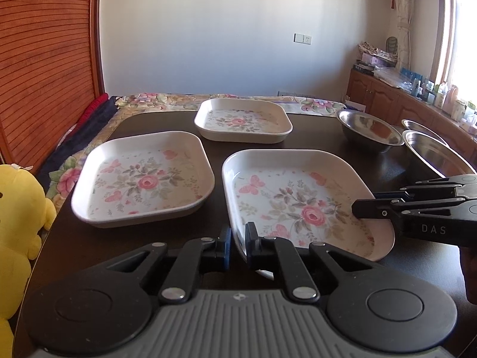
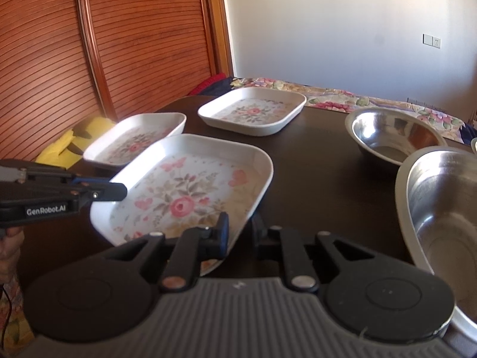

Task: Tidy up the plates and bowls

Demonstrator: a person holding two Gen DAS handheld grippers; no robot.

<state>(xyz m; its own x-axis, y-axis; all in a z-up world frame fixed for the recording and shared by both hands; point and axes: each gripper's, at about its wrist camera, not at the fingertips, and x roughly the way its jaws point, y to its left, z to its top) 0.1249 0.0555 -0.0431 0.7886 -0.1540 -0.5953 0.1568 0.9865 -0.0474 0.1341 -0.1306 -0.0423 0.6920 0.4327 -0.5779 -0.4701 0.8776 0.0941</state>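
Note:
Three white square floral plates sit on a dark table [image 1: 89,247]. The near plate [image 1: 301,203] [image 2: 190,188] is tilted, held at both sides. My left gripper [image 1: 237,246] is shut on its left rim. My right gripper [image 2: 240,232] is shut on its right rim and shows from the side in the left wrist view [image 1: 362,208]. A second plate [image 1: 143,177] [image 2: 137,140] lies left, a third plate [image 1: 243,120] [image 2: 253,110] lies at the back. Steel bowls stand at the right: one bowl [image 1: 369,129] [image 2: 393,137] further back, a nearer bowl [image 1: 435,155] [image 2: 441,208].
A yellow plush toy [image 1: 18,226] sits off the table's left edge. A floral cloth [image 1: 167,101] lies behind the table. A slatted wooden door [image 2: 89,44] stands at the left. A cluttered cabinet [image 1: 402,89] runs along the right wall. A third bowl's rim [image 1: 417,125] shows behind.

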